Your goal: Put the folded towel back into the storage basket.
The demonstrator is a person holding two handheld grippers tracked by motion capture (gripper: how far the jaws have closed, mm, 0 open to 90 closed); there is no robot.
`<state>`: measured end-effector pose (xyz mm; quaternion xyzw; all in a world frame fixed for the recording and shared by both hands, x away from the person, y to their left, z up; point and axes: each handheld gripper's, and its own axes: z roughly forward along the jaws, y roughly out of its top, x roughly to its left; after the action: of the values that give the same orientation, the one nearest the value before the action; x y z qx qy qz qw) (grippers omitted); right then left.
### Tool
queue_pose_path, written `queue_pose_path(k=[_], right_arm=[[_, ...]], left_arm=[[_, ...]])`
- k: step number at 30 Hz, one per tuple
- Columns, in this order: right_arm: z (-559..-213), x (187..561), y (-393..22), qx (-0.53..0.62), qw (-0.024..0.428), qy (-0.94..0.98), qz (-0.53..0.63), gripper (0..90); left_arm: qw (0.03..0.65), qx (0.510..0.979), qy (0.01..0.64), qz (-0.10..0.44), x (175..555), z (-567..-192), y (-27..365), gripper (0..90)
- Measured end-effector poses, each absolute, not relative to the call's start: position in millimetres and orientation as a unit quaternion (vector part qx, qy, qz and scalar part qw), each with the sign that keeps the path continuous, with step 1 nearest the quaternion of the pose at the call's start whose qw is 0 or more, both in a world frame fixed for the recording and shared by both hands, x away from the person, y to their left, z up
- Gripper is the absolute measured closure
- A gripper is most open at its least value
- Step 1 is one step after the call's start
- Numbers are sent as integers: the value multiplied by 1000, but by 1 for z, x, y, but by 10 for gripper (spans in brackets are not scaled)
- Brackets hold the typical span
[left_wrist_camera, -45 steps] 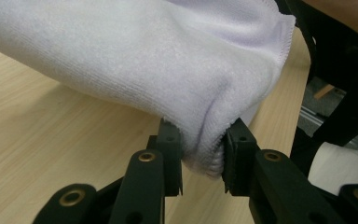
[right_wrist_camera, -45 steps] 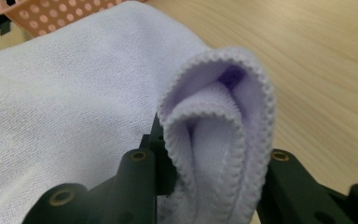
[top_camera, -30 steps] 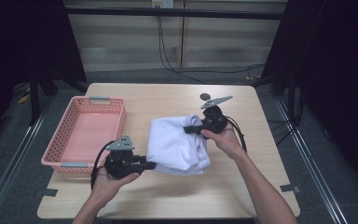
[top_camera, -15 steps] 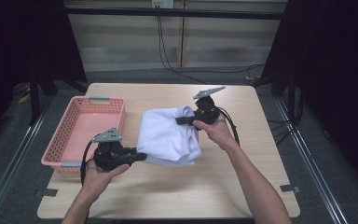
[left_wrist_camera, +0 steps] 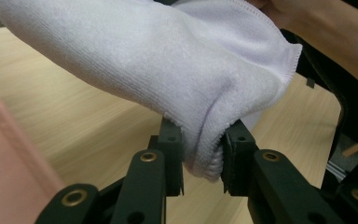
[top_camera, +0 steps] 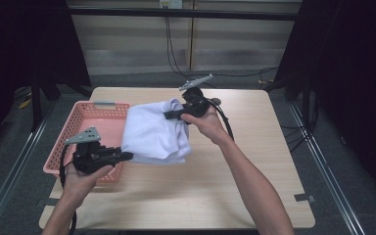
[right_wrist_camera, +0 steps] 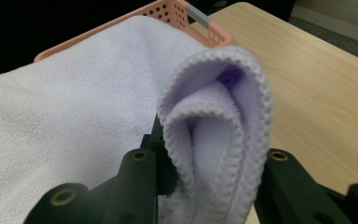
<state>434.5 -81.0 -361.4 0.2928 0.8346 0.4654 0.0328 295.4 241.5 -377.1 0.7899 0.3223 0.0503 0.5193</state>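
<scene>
White towel (top_camera: 154,134): terry cloth, pale with a faint lilac cast, stitched hem along its edges, folded into several layers. It hangs clear of the wooden table (top_camera: 254,191), stretched between both tongs, its near-left part over the rim of the pink basket (top_camera: 85,122). Left gripper (top_camera: 127,156) sits just beside the basket's near right corner; in the left gripper view its jaws are drawn in on a bunched fold of the towel's lower edge, pads pressing the cloth from both sides. Right gripper (top_camera: 169,115) is beyond the basket's far right corner, higher up; in the right gripper view a thick rolled fold with hem loops sits clamped between its jaws. Towel sags slightly between the two grips.
</scene>
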Motion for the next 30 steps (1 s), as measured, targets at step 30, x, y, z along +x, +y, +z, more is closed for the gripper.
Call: queue_pose_path(k=[30], right_arm=[[-339, 479, 55, 284, 5, 842, 459, 691]], left_arm=[[518, 739, 419, 105, 304, -365, 360, 742]])
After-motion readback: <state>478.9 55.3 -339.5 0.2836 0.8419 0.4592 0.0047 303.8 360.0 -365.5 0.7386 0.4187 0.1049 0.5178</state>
